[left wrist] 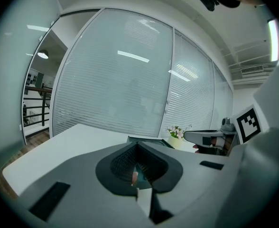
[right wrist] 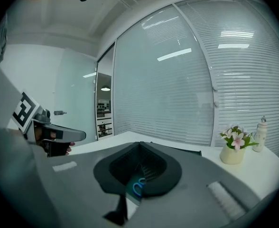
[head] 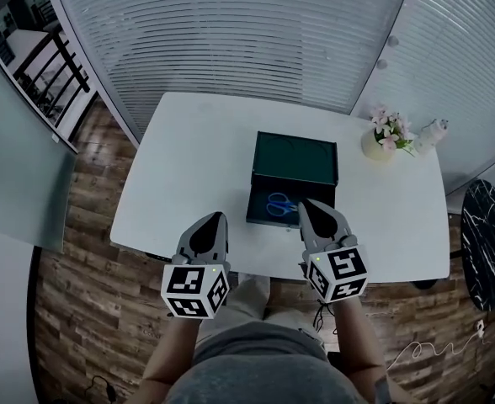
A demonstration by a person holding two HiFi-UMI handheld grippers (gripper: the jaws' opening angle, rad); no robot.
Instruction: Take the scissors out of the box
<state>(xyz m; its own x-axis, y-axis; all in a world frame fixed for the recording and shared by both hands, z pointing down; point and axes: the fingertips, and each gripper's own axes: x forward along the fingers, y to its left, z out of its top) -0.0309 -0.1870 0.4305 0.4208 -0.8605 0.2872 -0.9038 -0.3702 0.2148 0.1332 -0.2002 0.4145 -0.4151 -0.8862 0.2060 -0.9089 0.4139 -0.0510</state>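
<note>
A dark green box (head: 295, 162) stands open in the middle of the white table (head: 180, 183), its lid tipped back. Blue-handled scissors (head: 279, 204) lie in its near compartment. My right gripper (head: 304, 201) hovers at the box's front right corner, next to the scissors, jaws shut and empty. In the right gripper view the blue handles (right wrist: 136, 188) show through the hollow below the shut jaws (right wrist: 139, 144). My left gripper (head: 216, 216) is over the table's near edge, left of the box, jaws shut with nothing held (left wrist: 138, 145). The box (left wrist: 149, 140) lies just beyond them.
A cream vase of pink flowers (head: 380, 141) and a small white bottle (head: 431, 135) stand at the table's far right. Blinds cover the glass wall behind the table. The floor is wood, and a dark marble-topped piece (head: 486, 242) stands to the right.
</note>
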